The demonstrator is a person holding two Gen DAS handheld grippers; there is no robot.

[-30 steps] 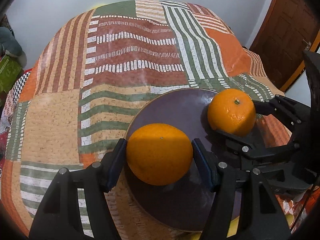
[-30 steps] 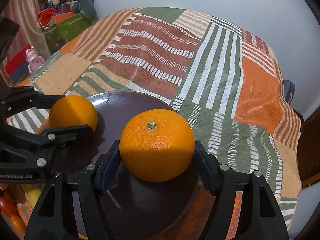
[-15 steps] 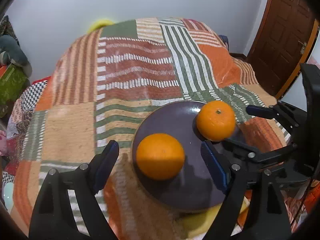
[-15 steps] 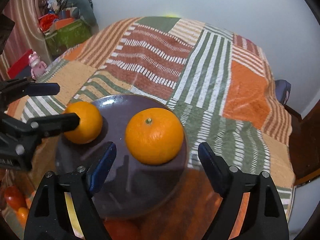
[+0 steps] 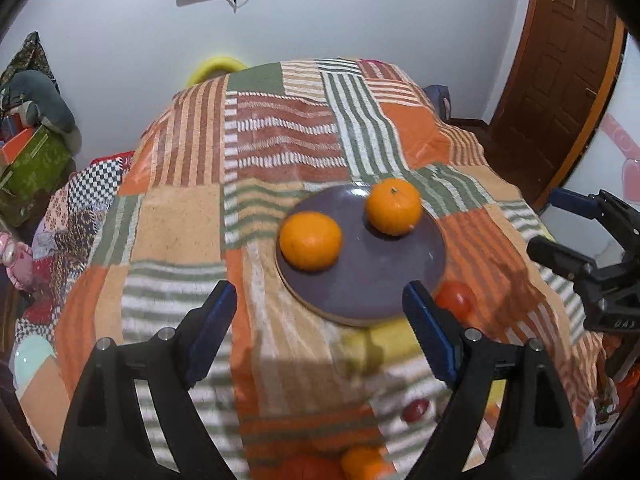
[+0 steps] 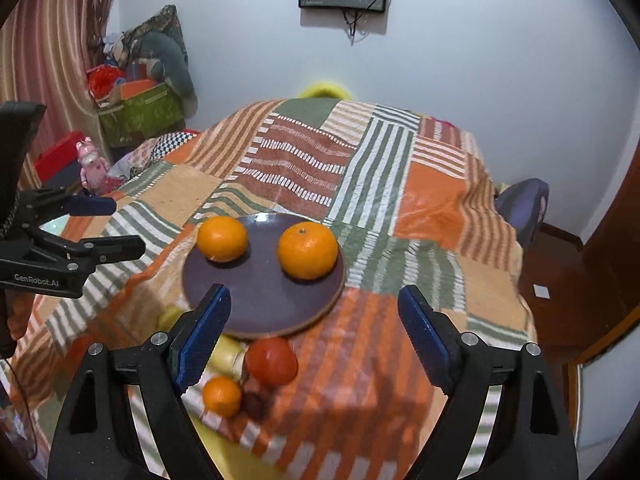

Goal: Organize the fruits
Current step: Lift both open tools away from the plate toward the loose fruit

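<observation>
Two oranges lie on a dark purple plate [image 5: 384, 280] [image 6: 256, 304] on a striped patchwork cloth. The left orange [image 5: 311, 241] [image 6: 222, 238] and the right orange [image 5: 393, 207] [image 6: 307, 250], stem up, sit apart. My left gripper [image 5: 320, 336] is open and empty, pulled back above the plate's near edge. My right gripper [image 6: 314, 334] is open and empty, also held back from the plate. The right gripper shows at the right in the left wrist view [image 5: 560, 224]; the left gripper shows at the left in the right wrist view [image 6: 116, 228].
Near the plate's front edge lie a red tomato [image 6: 272, 360] [image 5: 454, 300], a small orange [image 6: 222, 395] [image 5: 362, 462], yellow fruit [image 6: 226, 354] and a small dark red fruit [image 5: 414, 410]. The cloth drops off at the table edges. A wooden door [image 5: 560, 80] stands at the right.
Both grippers opened and let go of the oranges, which now rest on the plate. Both grippers pulled back and up, away from the plate.
</observation>
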